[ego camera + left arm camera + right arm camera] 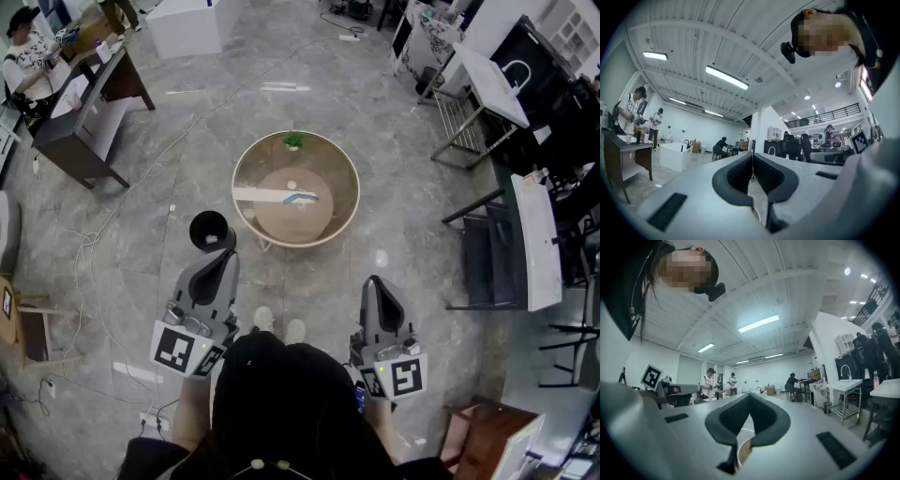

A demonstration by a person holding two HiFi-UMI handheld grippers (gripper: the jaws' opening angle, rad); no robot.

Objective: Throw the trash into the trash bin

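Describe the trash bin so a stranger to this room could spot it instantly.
Find the round table in the middle of the grey floor. On the floor by its lower-left edge, ahead of the left claw, stands the trash bin. It is the only small, black, open-topped cylinder.

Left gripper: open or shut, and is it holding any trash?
Shut and empty. The left gripper has its jaw tips meeting in its own view, with nothing between them.
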